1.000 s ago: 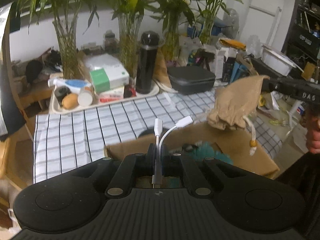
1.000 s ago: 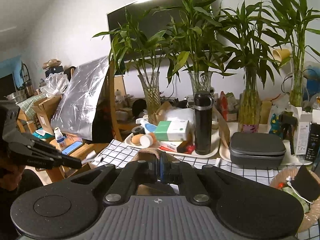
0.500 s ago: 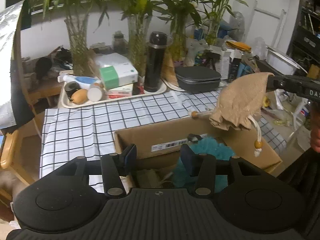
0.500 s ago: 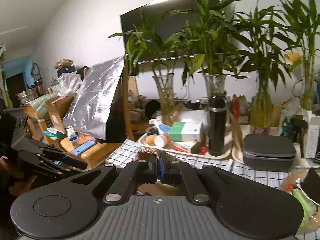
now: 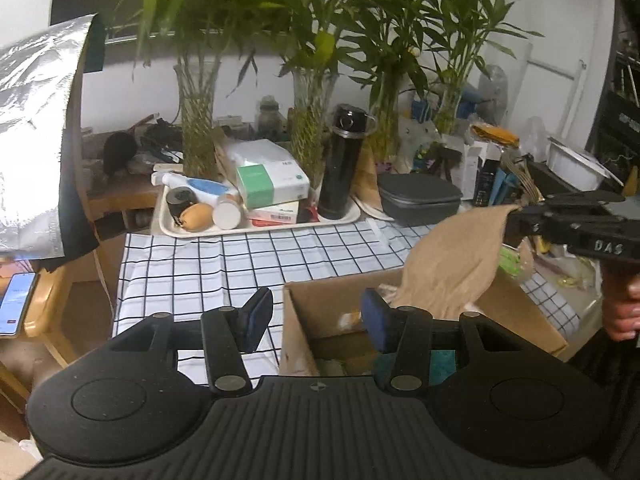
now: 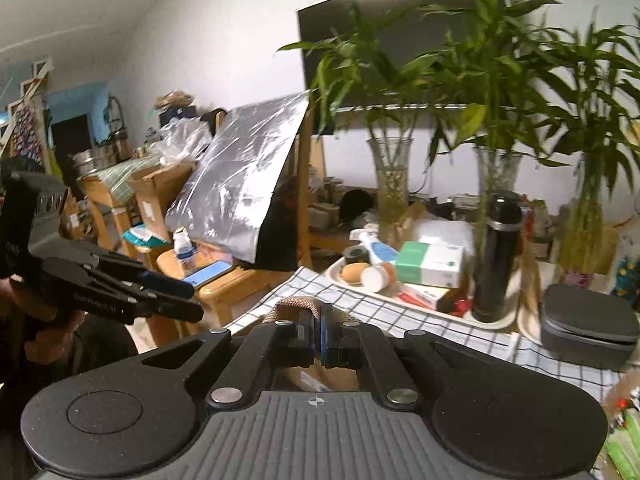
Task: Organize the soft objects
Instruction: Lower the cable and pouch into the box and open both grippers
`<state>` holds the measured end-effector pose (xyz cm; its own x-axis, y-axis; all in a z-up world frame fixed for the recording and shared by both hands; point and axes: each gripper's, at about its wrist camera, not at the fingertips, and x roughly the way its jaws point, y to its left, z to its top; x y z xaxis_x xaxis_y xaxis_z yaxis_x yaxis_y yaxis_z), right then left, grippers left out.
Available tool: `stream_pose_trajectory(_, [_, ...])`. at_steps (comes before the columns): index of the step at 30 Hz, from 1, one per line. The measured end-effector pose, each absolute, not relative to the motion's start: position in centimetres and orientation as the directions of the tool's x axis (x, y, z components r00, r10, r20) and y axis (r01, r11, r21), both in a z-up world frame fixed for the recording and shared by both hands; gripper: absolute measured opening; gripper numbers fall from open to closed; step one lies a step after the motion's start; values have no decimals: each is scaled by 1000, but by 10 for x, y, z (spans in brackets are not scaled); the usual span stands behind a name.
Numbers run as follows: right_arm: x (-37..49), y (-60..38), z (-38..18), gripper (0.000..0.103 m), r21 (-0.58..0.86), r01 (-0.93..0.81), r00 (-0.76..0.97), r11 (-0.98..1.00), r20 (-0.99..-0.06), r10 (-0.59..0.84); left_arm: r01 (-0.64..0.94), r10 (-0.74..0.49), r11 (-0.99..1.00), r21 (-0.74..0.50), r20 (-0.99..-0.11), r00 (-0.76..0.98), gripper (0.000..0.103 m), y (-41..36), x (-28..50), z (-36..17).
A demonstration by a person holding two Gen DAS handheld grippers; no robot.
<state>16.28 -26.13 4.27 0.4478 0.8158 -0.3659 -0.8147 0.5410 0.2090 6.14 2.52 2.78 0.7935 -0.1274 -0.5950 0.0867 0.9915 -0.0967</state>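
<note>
An open cardboard box (image 5: 298,332) stands on the checked tablecloth (image 5: 200,264), with something teal and fluffy (image 5: 442,362) inside. My left gripper (image 5: 316,318) is open and empty, hovering over the box's near left corner; it also shows as the left gripper (image 6: 192,298) at the left of the right wrist view. From the right, my right gripper (image 5: 518,220) is shut on a tan drawstring pouch (image 5: 452,264), which hangs slanting over the box's opening. In its own view the right gripper (image 6: 320,334) has its jaws together on the pouch's woven top (image 6: 296,306).
A cream tray (image 5: 176,232) with boxes and small items, a black flask (image 5: 340,164) and a grey case (image 5: 416,200) line the table's far side, below glass vases (image 5: 198,120) of bamboo. A phone (image 5: 16,304) lies on a wooden stool at left, under a silver foil sheet (image 5: 32,140).
My left gripper was shut on a white cable; it opened, the cable is gone from its jaws, and it drew back leftward. The right gripper brought the pouch lower, over the box.
</note>
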Motion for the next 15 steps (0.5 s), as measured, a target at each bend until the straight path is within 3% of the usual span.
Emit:
stream_pose_trajectory(5, [160,-235,39,6,172,-844,411,508,-400,819,68,-107,994,-88,-594,797,48,32,59,26])
stream_pose_trajectory(6, [159,-228,37,11,154,-847,410,508,-419,810,65,-104,994,-87,-596,796,48,33,59,26])
stream_pose_trajectory(8, [158,-216,32,34,123,-862,385,492,-475,792,62,-104,994,-89,-599,794,48,35,59,26])
stream_pose_trajectory(10, [155,-209,27,85,91,-874,369,478,-514,774,66,-106,994,-88,-601,792,48,36,58,26])
stream_pose_trajectory(12, [149,-210,26,96,56,-883,375,467,-515,771,68,-105,994,-85,-603,791,48,38,57,25])
stream_pose_trajectory(15, [148,-219,26,103,81,-882,365,464,-506,782,67,-103,994,-82,-610,786,48,39,58,24])
